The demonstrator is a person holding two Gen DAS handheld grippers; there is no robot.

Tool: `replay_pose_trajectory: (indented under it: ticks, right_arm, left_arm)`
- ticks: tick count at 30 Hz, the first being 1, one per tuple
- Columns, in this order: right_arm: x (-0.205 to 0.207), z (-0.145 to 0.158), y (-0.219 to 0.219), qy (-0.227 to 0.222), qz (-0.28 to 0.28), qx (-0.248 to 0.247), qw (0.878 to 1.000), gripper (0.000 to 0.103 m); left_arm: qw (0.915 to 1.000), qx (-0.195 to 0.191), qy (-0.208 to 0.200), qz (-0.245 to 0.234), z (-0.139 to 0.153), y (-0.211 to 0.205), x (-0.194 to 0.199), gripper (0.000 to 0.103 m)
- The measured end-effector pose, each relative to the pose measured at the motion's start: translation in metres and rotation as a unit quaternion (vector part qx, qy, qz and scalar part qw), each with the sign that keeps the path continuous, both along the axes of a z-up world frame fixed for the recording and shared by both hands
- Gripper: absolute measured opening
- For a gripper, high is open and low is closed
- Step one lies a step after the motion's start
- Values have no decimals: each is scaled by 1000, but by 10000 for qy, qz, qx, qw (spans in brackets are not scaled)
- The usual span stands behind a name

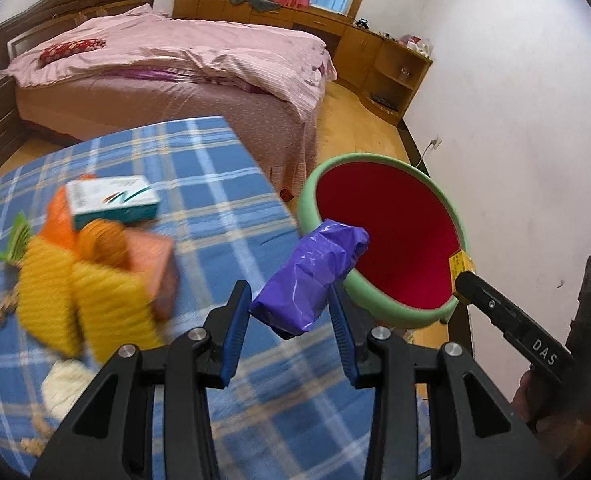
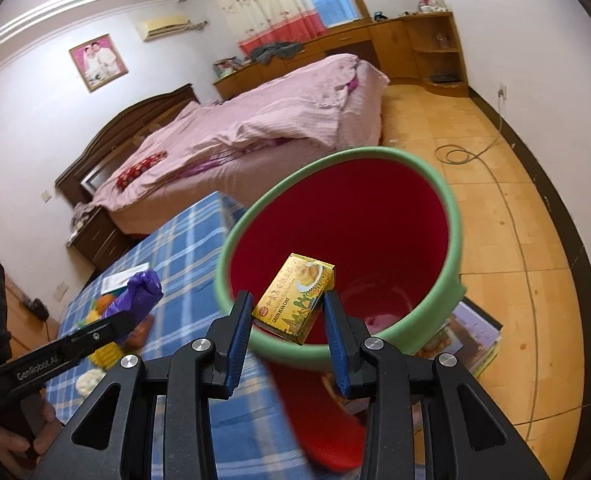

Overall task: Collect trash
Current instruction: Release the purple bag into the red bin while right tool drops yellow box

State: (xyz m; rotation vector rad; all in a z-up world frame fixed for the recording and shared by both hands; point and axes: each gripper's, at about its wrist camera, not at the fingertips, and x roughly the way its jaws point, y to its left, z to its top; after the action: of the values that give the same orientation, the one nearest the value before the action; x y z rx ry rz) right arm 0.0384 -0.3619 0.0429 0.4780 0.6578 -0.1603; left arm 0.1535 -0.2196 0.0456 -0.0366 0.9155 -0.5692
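The room was a bedroom w/ a pink-covered bed (image 1: 167, 60), wooden cabinets (image 1: 375, 52) along the far wall and a yellow floor (image 2: 495, 184); nearer in, the tabletop (image 1: 199, 184) wore a blue plaid cloth w/ a blurred heap of yellow and orange stuff (image 1: 83, 280) and a white-teal carton (image 1: 111, 200) on it. Off the tabletop's right edge sat the bin (image 2: 453, 240), green rim, red inside, mouth tilted toward both cameras. That was the relation that counted: both loads lay right at the mouth. The right tongs (image 2: 289, 320) were clamped on the gold box (image 2: 295, 300), its long axis running forward and up into the opening, far end already past the near rim. The left tongs (image 1: 291, 308) were clamped on the purple bag (image 1: 311, 276), long axis slanting up-right, its tip over the rim on the tabletop side but most of it outside. So, by my read, the right arm was nearer to a clean drop; the left probably needed a bit more reach right. Risk: bag may snag or slide down the rim's outside. Bin looked almost empty, tho something pale showed at the bottom, can't tell what.
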Motion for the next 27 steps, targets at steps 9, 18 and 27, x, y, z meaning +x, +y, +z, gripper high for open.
replay_pose_trajectory:
  ticks: [9, 18, 27]
  right_arm:
    - [14, -20, -27, 48, -167, 67, 9998, 36]
    - [17, -30, -45, 86, -310, 229, 9992, 39]
    - [10, -28, -44, -88, -315, 352, 9988, 50]
  left_arm:
    - [9993, 211, -191, -254, -4, -52, 18, 40]
    - [9976, 336, -169, -579, -18, -83, 23, 40]
    - [9981, 293, -166, -525, -13, -78, 17, 48]
